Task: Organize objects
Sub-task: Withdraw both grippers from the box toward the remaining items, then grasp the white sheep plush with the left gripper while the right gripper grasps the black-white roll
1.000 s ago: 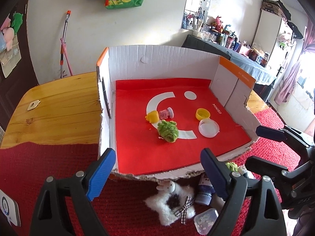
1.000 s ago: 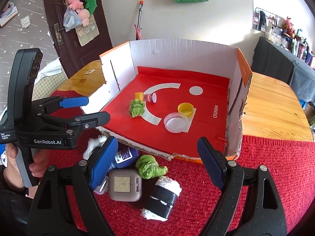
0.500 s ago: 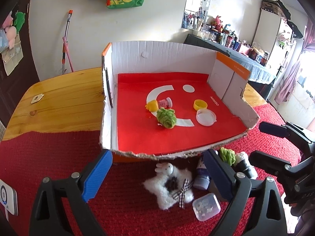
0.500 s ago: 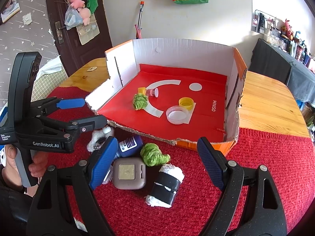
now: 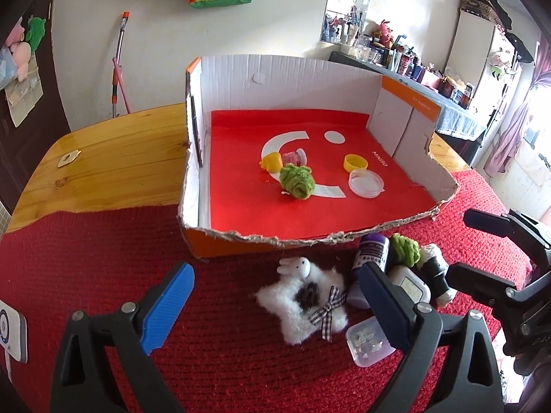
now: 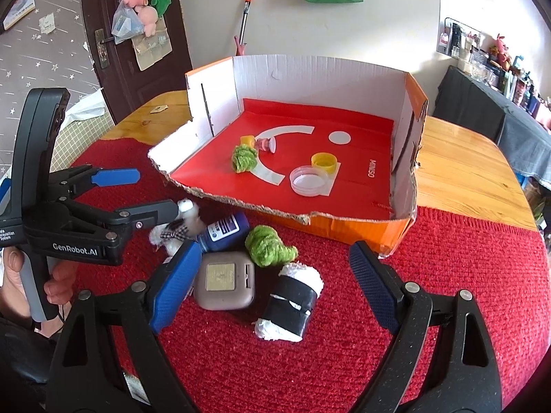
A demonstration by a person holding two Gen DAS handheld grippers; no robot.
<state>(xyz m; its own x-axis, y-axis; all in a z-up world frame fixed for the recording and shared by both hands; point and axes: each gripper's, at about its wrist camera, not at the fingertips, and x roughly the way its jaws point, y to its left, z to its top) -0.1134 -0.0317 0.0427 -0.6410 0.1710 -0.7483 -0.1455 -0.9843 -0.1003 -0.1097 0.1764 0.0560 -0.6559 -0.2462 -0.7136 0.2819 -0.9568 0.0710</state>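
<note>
**Both grippers empty before the cardboard box**

The cardboard box [image 6: 344, 79] stands on the red cloth [image 6: 447, 258]. Inside it lie a green yarn ball [image 6: 245, 158], a yellow cap [image 6: 323, 162] and a clear lid [image 6: 307, 180]. In front of the box lie a white plush [image 5: 303, 301], blue bottle [image 6: 224, 230], grey case [image 6: 224, 281] and black-banded roll [image 6: 291, 301]. The left gripper [image 5: 275, 296] and right gripper [image 6: 275, 275] both have jaws opening, nothing held.
</note>
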